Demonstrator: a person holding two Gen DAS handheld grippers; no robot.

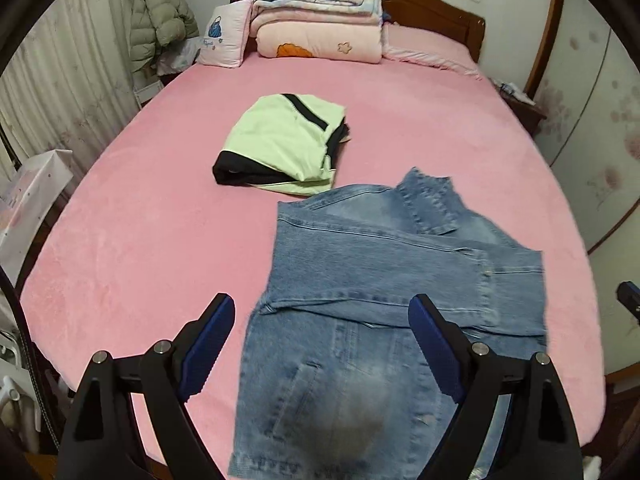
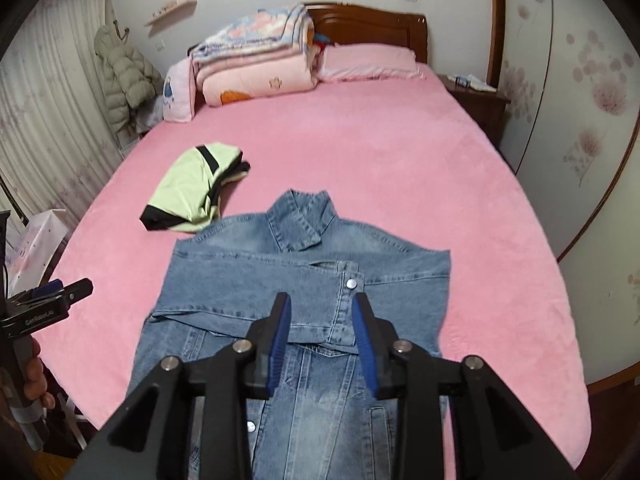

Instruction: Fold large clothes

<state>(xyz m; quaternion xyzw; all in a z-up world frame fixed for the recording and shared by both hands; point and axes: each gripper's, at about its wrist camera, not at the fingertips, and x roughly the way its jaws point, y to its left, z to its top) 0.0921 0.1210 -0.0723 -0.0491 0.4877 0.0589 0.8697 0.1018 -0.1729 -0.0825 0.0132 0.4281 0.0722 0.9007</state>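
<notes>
Pink bed (image 2: 400, 168), folded quilts (image 2: 256, 60) stacked at the headboard. Denim jacket (image 2: 304, 280) flat at the near edge, sleeves folded across the front, collar away. Folded green shirt (image 2: 192, 188) just beyond it. Left gripper (image 1: 322, 344) spread wide above the jacket's left edge, empty. Right gripper (image 2: 320, 340) parted over the jacket's centre, gripping nothing.

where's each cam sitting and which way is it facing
Left wrist: sits on the left gripper, jaws wide, above the denim jacket, facing the headboard; own fingers show.
Right wrist: sits on the right gripper, jaws apart over the jacket's button placket, facing the headboard; own fingers, left gripper and hand show.
Shared: jacket, folded green garment, pink bed.
</notes>
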